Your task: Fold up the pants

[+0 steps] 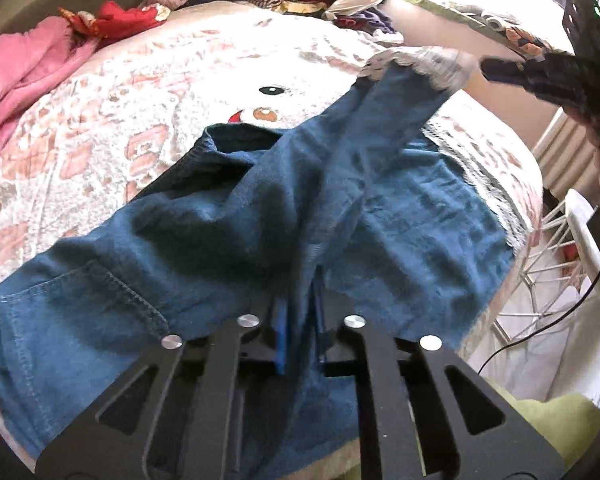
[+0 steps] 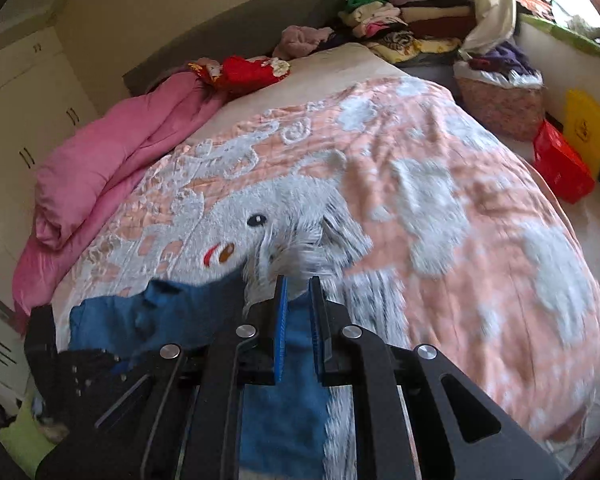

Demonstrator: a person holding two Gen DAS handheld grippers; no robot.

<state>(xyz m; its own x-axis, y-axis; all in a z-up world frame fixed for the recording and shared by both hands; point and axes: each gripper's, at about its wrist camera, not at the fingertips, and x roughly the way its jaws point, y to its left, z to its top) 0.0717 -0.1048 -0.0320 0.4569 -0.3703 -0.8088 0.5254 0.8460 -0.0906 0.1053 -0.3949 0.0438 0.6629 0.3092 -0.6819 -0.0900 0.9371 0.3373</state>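
Blue denim pants [image 1: 260, 216] with white frayed hems lie across the bed's peach-and-white blanket [image 1: 140, 92]. My left gripper [image 1: 300, 312] is shut on a fold of the denim near the seat. My right gripper [image 2: 298, 292] is shut on one leg's frayed hem [image 2: 296, 256] and holds that leg lifted off the bed. In the left wrist view the right gripper [image 1: 488, 68] appears at the far right with the raised hem [image 1: 416, 60]. The left gripper's body [image 2: 60, 356] shows at the lower left of the right wrist view.
A pink duvet [image 2: 100, 168] lies along the bed's left side. Stacked clothes [image 2: 412, 20] sit at the head. A basket [image 2: 500, 104], a red box [image 2: 560, 164] and a yellow bin [image 2: 588, 128] stand on the floor to the right. A white rack [image 1: 556, 256] stands beside the bed.
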